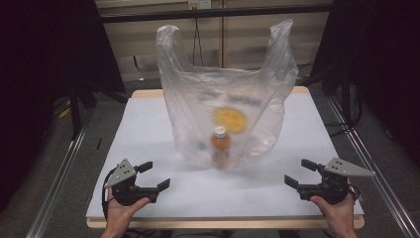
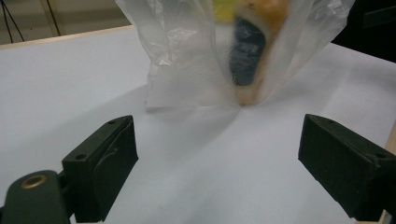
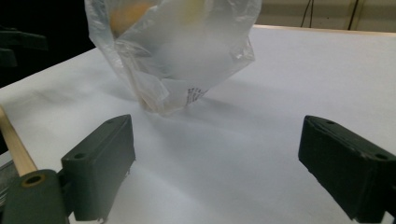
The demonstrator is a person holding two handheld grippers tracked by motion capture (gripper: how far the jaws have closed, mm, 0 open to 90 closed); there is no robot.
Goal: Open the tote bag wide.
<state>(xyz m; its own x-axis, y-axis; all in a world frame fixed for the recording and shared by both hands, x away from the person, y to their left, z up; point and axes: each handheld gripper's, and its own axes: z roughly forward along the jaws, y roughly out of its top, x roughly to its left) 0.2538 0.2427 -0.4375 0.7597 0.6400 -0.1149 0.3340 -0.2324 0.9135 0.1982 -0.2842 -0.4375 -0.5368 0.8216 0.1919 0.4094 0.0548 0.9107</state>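
Translucent white plastic carrier bag [image 1: 225,104] stands mid-table on the white tabletop [image 1: 148,124], handles up, orange-capped drink bottle [image 1: 220,146] upright inside. Left gripper [image 1: 152,175] and right gripper [image 1: 295,172] rest near the front edge, both released, empty. Likely next: approach the handles slowly, each side, avoiding toppling the bottle.
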